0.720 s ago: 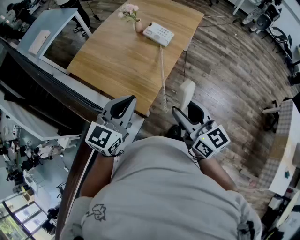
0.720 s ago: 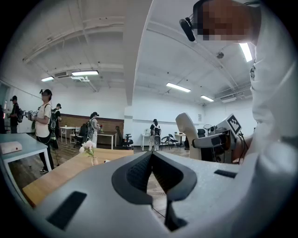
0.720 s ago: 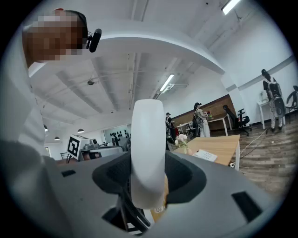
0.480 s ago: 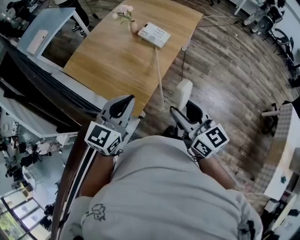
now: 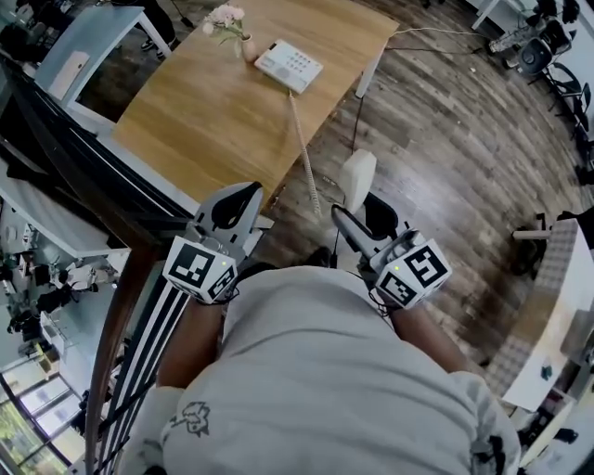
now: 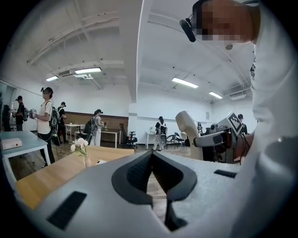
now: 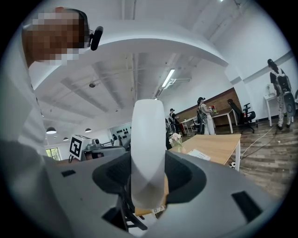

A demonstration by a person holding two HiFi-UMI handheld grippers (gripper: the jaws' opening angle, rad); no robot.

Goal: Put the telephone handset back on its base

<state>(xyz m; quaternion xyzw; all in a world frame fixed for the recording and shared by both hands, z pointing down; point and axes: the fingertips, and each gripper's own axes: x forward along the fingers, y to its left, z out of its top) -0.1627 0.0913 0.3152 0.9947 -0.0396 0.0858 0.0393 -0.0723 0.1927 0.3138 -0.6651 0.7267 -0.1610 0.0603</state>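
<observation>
**A:** Where's the handset (image 5: 358, 178) rn?

**B:** Clamped in the right gripper (image 5: 360, 210), sticking out past the jaws. It's near the person's body, off the table (image 5: 195, 121). The cord (image 5: 304, 158) runs to the base (image 5: 289, 66) at the table's far end, just right of the flowers (image 5: 225, 17).

**A:** Left gripper (image 5: 238, 206)?

**B:** Jaws closed together, nothing in them.

**A:** Which step?

**B:** Carry stage, imo. Next: reach fwd & left over the table, lay the handset flat, line it up w/ the base, then let go.
</observation>
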